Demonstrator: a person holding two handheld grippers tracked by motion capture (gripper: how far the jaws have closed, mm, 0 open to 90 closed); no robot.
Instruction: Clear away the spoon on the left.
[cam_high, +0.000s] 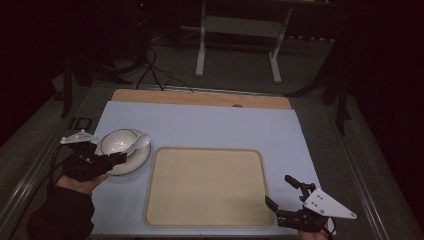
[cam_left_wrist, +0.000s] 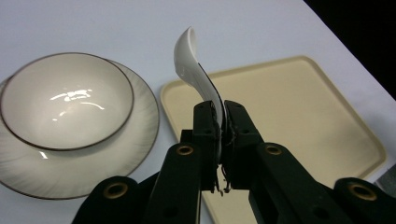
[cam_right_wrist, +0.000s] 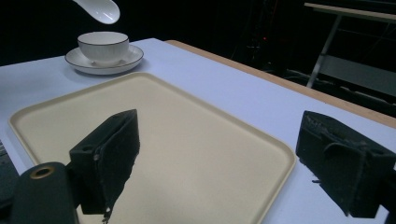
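Spoon (cam_left_wrist: 196, 70) is up, pinched by its handle in the left gripper (cam_left_wrist: 221, 122) and hanging above the bowl (cam_high: 120, 141) and saucer (cam_high: 131, 162) near the tabletop's left edge. Its long axis runs straight out from the jaws, scoop end leading toward the tray (cam_high: 205, 186). Looks like the carry step; next it needs lowering onto the tray. Right gripper (cam_high: 286, 192) waits wide open at the tray's near right corner.

Beige tray (cam_high: 206, 186), rounded corners, lying flat on the pale blue surface (cam_high: 210, 122). White bowl (cam_high: 118, 142) with dark rim, standing on a matching saucer (cam_high: 131, 163), just left of the tray.
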